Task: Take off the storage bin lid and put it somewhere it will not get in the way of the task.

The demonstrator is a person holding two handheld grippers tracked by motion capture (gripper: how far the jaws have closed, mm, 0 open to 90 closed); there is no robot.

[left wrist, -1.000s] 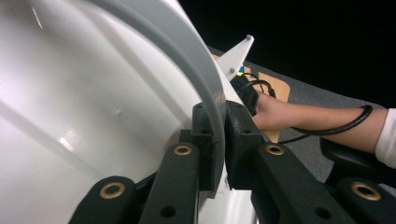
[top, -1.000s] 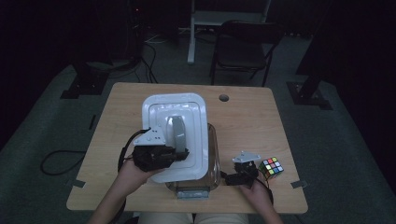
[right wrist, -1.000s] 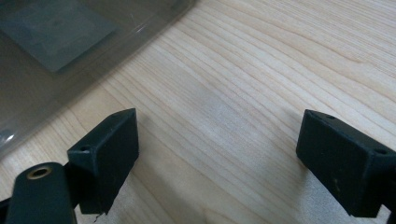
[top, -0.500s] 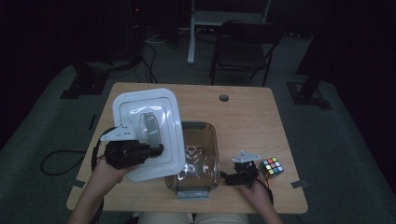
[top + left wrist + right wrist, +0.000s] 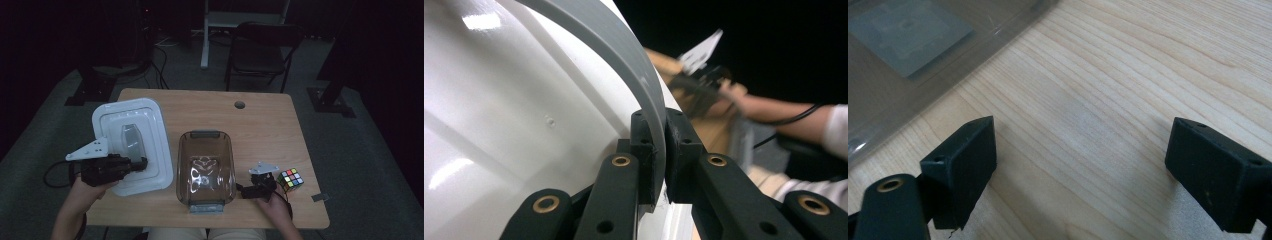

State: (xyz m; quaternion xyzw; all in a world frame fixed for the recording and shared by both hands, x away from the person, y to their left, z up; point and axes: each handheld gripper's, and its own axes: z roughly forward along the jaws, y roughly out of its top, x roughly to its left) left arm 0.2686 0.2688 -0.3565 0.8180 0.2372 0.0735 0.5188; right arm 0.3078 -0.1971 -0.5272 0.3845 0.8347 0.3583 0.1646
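The left gripper (image 5: 141, 163) pinches the lid (image 5: 132, 145) by its rim at left of frame, its long axis running up-frame, beside the open box (image 5: 205, 170). The right gripper (image 5: 248, 189), jaws wide and empty, rests between the box and the cube (image 5: 290, 179).

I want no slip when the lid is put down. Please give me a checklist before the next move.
1. Left gripper clamped on the lid edge: ok.
2. Lid fully off the clear box: ok.
3. Whether the lid already lies flat on the table: cannot tell.
4. Box open and empty: ok.
5. Right gripper open and holding nothing, beside the box: ok.
6. Puzzle cube away from the lid: ok.
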